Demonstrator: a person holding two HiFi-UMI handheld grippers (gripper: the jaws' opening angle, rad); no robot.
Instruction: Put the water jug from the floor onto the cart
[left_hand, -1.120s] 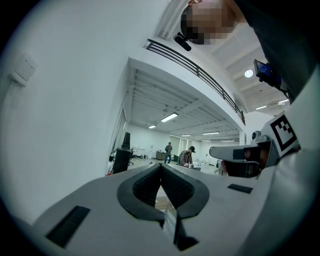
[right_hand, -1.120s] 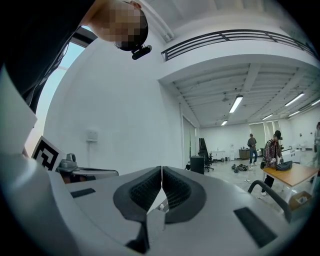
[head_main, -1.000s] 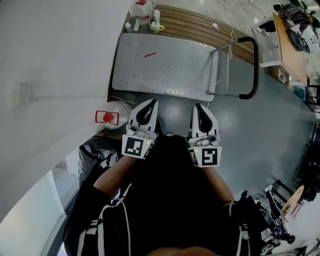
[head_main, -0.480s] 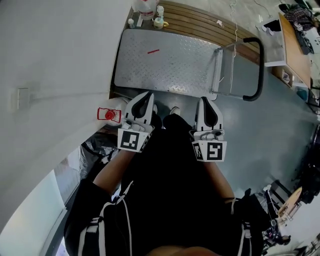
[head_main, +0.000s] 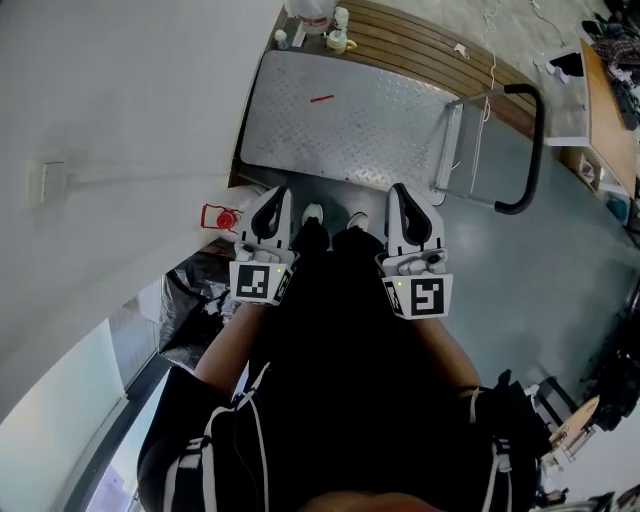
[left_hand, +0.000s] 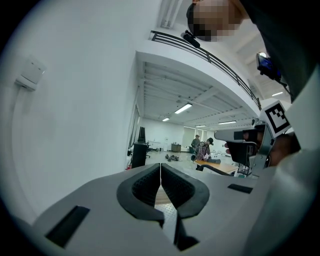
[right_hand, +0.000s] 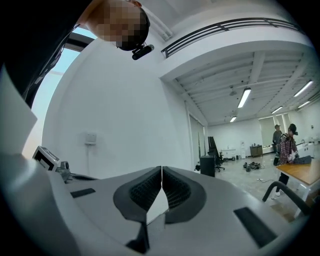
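My left gripper (head_main: 272, 200) and right gripper (head_main: 407, 200) both have their fingers pressed together, holding nothing. The red-capped water jug (head_main: 222, 217) sits on the floor (head_main: 560, 260) by the wall (head_main: 120, 120), just left of my left fingers, beside the cart's (head_main: 380, 140) near left corner.

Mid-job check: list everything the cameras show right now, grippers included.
water jug: one, whitish with red cap, on the floor by the wall, at the person's left
cart: one, grey metal, ahead of the person
red mark: one, on the cart deck
other jug: one, whitish, beyond the cart's far end
wooden slats: several, brown, beyond the cart
black bag: one, by the wall
wall box: one, white
shoes: two, pale toes
left gripper: white, shut, empty
right gripper: white, shut, empty
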